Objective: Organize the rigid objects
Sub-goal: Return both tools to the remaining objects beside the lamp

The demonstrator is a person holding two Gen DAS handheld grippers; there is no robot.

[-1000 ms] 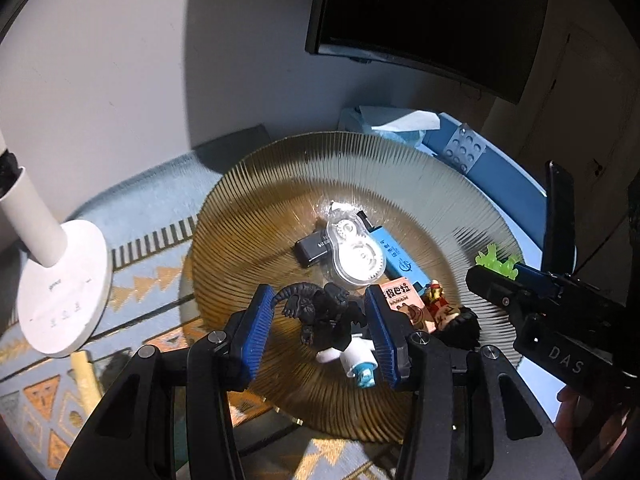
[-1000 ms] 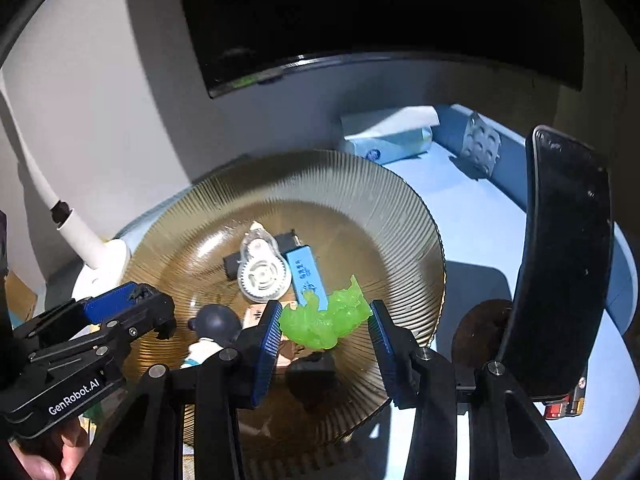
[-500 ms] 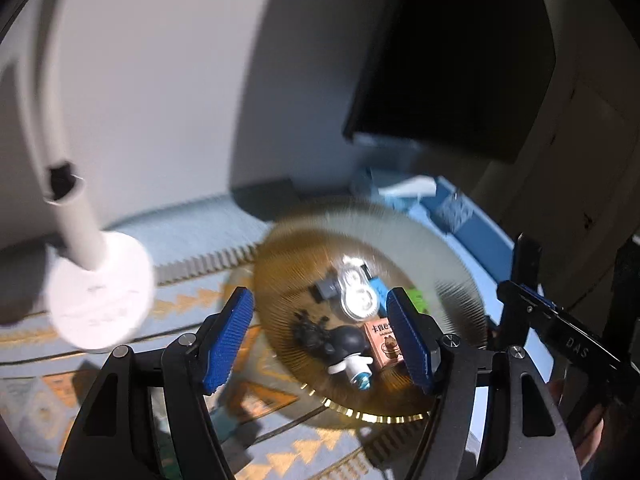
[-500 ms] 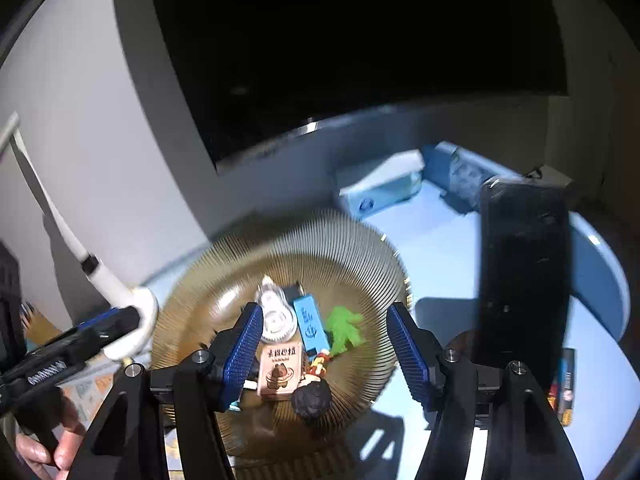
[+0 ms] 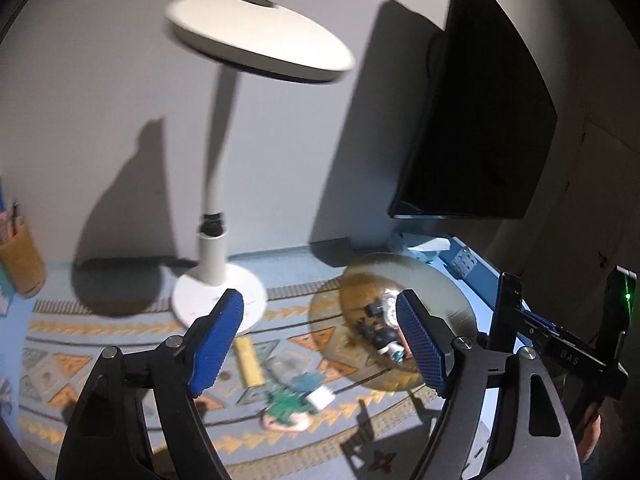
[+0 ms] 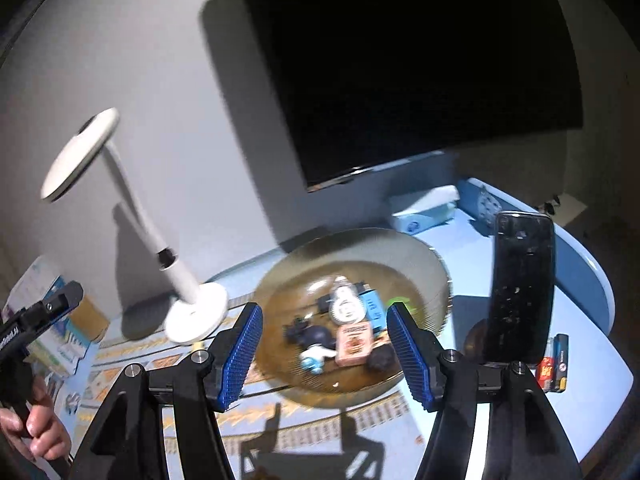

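On patterned mat, near: left gripper [image 5: 316, 344] jaws opening, nothing between; right gripper [image 6: 324, 354] spread, empty. Green toy [image 5: 294, 402] and yellow block [image 5: 248, 362] lie loose, likely unsorted. Beyond: amber dish [image 6: 424, 256] holds several small items, including tape dispenser [image 6: 346, 306]. Task seems mostly done.

On your right hand-held gripper [image 5: 568, 354], seen at the right edge of the left wrist view, you can make out the white letters "DAS", blurred by motion. Your left hand-held gripper [image 6: 10, 338] carries white lettering in the right wrist view, too cut off to read. The pink card [image 6: 354, 340] in the amber glass plate [image 6: 424, 264] bears print you cannot read.
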